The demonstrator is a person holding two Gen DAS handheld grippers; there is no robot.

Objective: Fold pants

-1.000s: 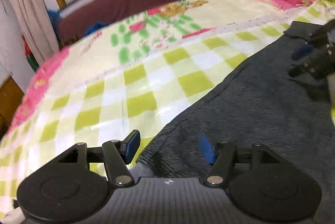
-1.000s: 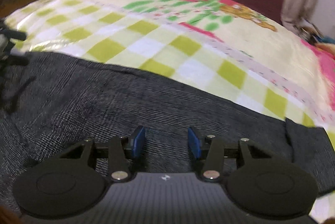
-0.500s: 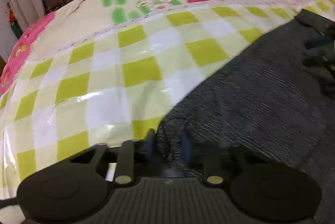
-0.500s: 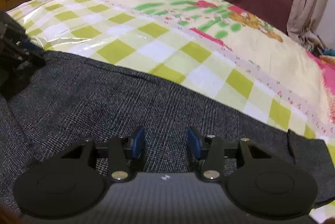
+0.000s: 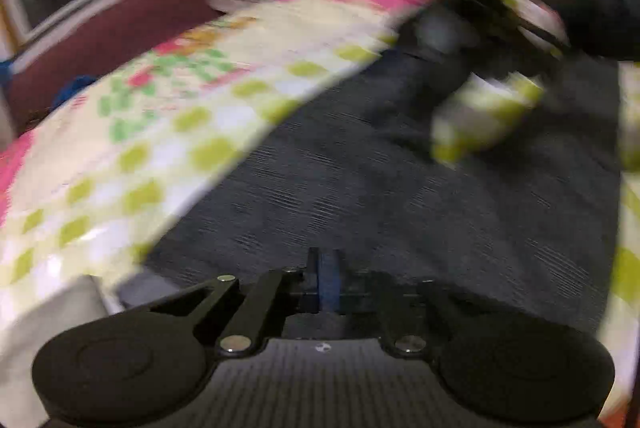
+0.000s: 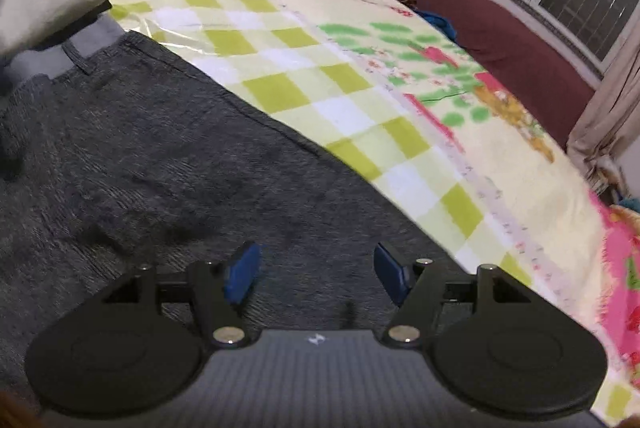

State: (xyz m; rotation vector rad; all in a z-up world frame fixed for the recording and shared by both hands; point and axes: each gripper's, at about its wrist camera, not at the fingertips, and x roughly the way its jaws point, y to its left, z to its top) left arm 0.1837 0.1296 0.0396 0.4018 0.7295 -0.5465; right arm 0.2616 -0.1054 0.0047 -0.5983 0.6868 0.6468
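Bedspread [image 6: 304, 40] with green and white checks and pink edges covers the big bed. Dark grey pants [image 6: 132, 164] lie flat on top of it, near its front edge, with the lighter waistband to the left in the right wrist view. Left gripper [image 5: 326, 278] has its blue pads pressed together; blur hides whether cloth is pinched. Right gripper [image 6: 316, 274] is opening, its pads above the pants, not pinching.

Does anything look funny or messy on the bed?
Not really. The dark pants lie spread on the checked bedspread, not yet folded. One bit looks odd: at the waistband end a paler grey band shows, perhaps flipped up. The left wrist view is too blurry to check.
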